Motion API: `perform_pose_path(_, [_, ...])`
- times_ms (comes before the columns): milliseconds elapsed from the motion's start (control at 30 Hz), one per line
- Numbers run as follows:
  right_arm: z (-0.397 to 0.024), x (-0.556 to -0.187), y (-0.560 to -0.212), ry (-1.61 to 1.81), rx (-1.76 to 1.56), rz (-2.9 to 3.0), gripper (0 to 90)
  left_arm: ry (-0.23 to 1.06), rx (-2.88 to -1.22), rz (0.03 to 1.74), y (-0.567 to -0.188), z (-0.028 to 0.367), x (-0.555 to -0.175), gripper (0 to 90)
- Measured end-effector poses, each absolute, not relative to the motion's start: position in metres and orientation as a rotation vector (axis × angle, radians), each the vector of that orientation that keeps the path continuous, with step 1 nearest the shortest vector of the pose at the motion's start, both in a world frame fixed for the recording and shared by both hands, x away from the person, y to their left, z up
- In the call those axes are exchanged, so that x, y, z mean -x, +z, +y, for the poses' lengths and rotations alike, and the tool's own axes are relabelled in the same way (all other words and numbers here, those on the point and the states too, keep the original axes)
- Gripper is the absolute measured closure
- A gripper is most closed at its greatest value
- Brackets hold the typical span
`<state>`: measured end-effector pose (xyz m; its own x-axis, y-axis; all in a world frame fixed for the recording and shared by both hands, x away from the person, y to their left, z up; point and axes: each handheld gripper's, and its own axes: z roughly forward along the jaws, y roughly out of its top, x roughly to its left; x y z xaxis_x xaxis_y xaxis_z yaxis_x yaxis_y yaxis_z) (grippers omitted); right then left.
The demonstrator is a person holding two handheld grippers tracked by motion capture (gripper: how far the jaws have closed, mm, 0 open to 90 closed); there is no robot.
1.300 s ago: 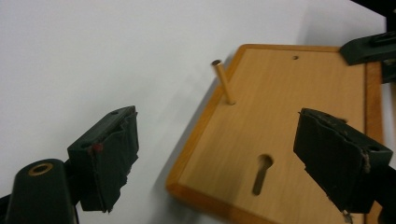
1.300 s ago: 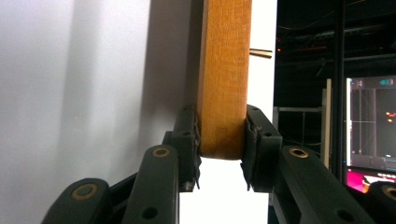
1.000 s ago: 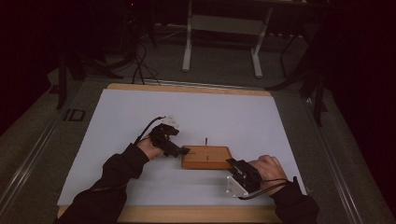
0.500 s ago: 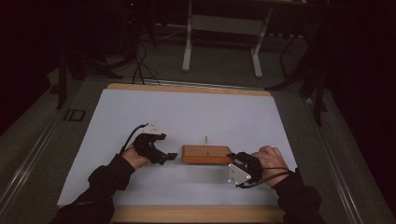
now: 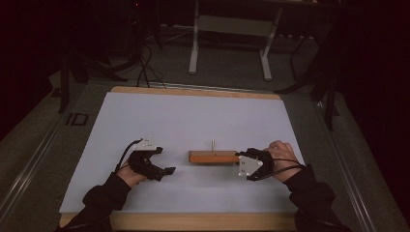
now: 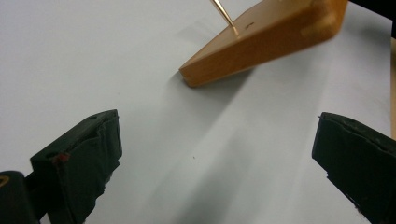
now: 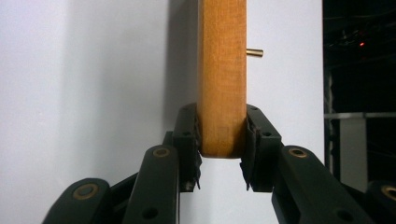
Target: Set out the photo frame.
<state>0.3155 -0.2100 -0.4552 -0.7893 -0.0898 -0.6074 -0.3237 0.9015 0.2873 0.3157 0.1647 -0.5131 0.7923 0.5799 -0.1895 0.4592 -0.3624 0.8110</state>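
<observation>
Here's the wooden block (image 5: 212, 157) lying flat on the white tabletop (image 5: 193, 116), a little right of centre and toward the near edge, with a thin brass pin (image 5: 212, 144) standing up out of its top face. The right gripper (image 5: 241, 159) has it: in the right gripper view both black jaws are pressed tight against the two opposite faces of the block's (image 7: 222, 70) near end, pads flush on the wood, and the brass pin (image 7: 254, 52) pokes out sideways farther along. From above, the right hand (image 5: 279, 153) sits just beyond the block's right end, the grey three-cornered plate riding on top of the gripper and the cable looping back over the dark sleeve (image 5: 312, 198). Over on the other side, the left gripper (image 5: 167, 170) is apart from the block, near its left end with bare table between them, the left hand (image 5: 133, 171) low by the near edge. Its jaws stand spread wide in the left gripper view, nothing between them but white surface, and the block's (image 6: 266, 42) corner sits ahead of them, tilted in that view, with the pin (image 6: 224, 13) rising off its top.
</observation>
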Motion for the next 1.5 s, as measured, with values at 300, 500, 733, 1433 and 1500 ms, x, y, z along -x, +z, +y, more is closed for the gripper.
perform_pose_path(300, [-0.21,-0.336,-0.444,0.55,0.261,2.549,69.8,0.231,-2.004,0.758,-0.515,0.166,-0.296,2.0])
perform_pose_path(500, [-0.208,-0.355,-0.434,0.558,0.237,2.636,69.7,0.25,-1.997,0.753,-0.515,0.166,-0.291,2.0])
perform_pose_path(733, [-0.206,-0.376,-0.427,0.588,0.165,2.73,69.2,0.263,-2.014,0.758,-0.518,0.166,-0.292,2.0])
perform_pose_path(1433, [-0.202,-0.436,-0.419,0.674,-0.09,2.931,66.8,0.295,-2.026,0.743,-0.524,0.163,-0.292,2.0])
perform_pose_path(1500, [-0.202,-0.44,-0.419,0.683,-0.108,2.944,66.6,0.298,-2.026,0.739,-0.524,0.162,-0.291,2.0])
